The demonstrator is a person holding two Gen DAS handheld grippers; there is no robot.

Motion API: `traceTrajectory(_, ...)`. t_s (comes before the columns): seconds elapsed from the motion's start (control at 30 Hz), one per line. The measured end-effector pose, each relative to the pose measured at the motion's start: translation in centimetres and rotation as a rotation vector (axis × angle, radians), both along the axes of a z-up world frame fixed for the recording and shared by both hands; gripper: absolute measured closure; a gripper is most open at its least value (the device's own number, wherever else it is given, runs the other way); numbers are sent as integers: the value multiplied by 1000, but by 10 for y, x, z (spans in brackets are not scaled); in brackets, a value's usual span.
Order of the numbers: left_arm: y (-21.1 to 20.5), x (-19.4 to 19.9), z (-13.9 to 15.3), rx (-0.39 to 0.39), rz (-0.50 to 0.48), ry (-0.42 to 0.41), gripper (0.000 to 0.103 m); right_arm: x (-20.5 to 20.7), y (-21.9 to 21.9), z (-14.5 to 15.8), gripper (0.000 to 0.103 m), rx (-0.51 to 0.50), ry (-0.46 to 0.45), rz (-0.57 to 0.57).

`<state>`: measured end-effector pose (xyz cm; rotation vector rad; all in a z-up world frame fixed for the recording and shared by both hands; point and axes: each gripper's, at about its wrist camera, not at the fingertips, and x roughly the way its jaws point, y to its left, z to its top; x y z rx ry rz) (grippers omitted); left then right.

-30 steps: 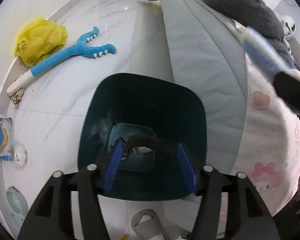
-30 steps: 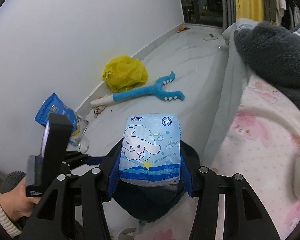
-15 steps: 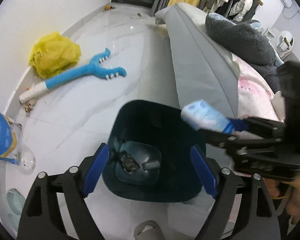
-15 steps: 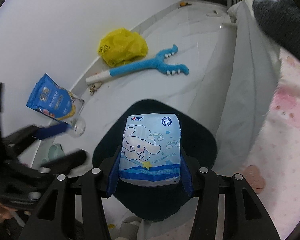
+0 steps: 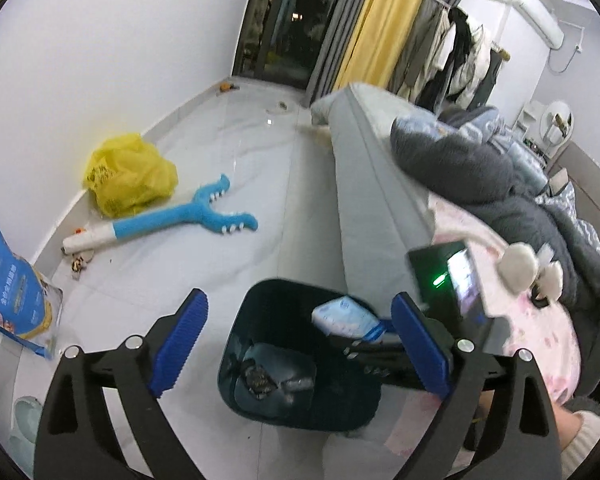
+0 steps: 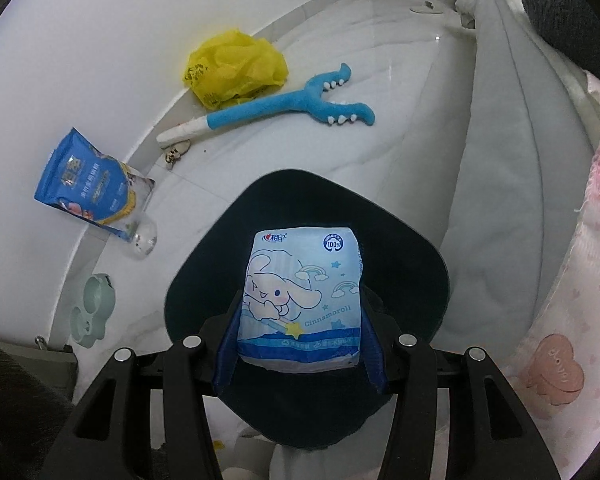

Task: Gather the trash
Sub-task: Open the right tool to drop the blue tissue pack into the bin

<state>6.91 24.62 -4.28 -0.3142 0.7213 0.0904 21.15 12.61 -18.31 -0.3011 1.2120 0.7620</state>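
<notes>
1. The bin (image 5: 300,356) stands on the floor beside the bed (image 5: 376,184); in the right wrist view its inside is hidden behind the tissue pack (image 6: 302,300).
2. In the left wrist view, dark crumpled trash (image 5: 260,376) lies at the bin's bottom, too murky to identify.
3. The right gripper (image 6: 300,320) pinches the tissue pack between its blue pads, held over the bin's mouth.
4. The left gripper (image 5: 300,344) is empty above the bin, jaws spread wide and opening.
5. A yellow bag (image 5: 130,174), blue toy (image 5: 188,220) and blue pouch (image 6: 88,188) lie on the floor near the wall.
</notes>
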Motion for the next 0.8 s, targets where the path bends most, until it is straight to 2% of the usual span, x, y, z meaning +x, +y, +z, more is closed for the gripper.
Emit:
traceTrajectory(0.2, -8, -5, 15, 17, -1, -42, 7, -2, 0, -3, 50, -24, -17, 8)
traceTrajectory(0.37, -12, -12, 25, 43, 1, -72, 7, -1, -1, -3, 39, -35, -38, -3)
traceTrajectory(0.47, -12, -19, 31, 33, 11, -92, 7, -1, -1, -3, 35, -31, -42, 0)
traceTrajectory(0.5, -11, -20, 33, 25, 14, -97, 7, -1, -2, -1, 32, -24, -46, 0)
traceTrajectory(0.57, -15, -22, 39, 21, 10, -113, 6, -2, -3, 3, 20, -11, -55, -1)
traceTrajectory(0.63, -23, -23, 42, 42, -10, -127, 6, -2, -6, 11, 14, 14, -66, 0)
traceTrajectory(0.8, -43, -24, 48, 105, -74, -149, 6, -3, -20, 41, 11, 105, -110, -11)
